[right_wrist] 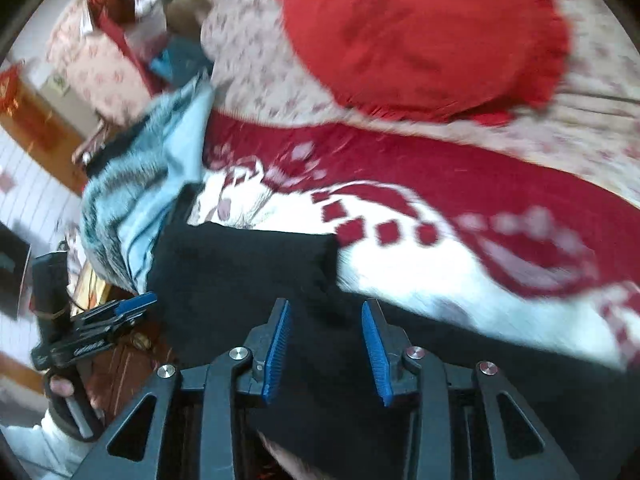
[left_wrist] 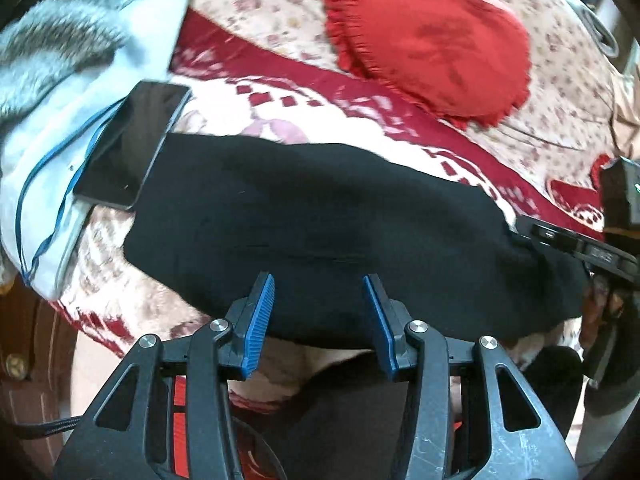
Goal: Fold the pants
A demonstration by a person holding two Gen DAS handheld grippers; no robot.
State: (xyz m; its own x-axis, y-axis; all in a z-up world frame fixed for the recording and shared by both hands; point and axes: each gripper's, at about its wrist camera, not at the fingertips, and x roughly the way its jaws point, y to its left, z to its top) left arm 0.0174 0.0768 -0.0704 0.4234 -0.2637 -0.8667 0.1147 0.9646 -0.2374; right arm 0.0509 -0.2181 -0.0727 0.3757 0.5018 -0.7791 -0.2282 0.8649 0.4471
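Observation:
The black pants (left_wrist: 320,208) lie folded into a wide band on a red-and-cream patterned bedspread (left_wrist: 360,108). My left gripper (left_wrist: 318,284) hovers over the band's near edge, open, with nothing between its blue pads. In the right wrist view the pants (right_wrist: 240,272) run from the left down under my right gripper (right_wrist: 326,308), which is also open above the dark cloth, its pads apart and clear of it. The left gripper's blue finger (right_wrist: 136,304) shows at the pants' left end, with a hand (right_wrist: 60,386) on its handle. This view is blurred.
A black phone (left_wrist: 132,140) with a blue cable (left_wrist: 52,184) rests on a pale blue garment (left_wrist: 60,92), touching the pants' left end. A round red frilled cushion (left_wrist: 428,40) lies farther back on the bed. Wooden furniture (right_wrist: 36,116) stands at the left.

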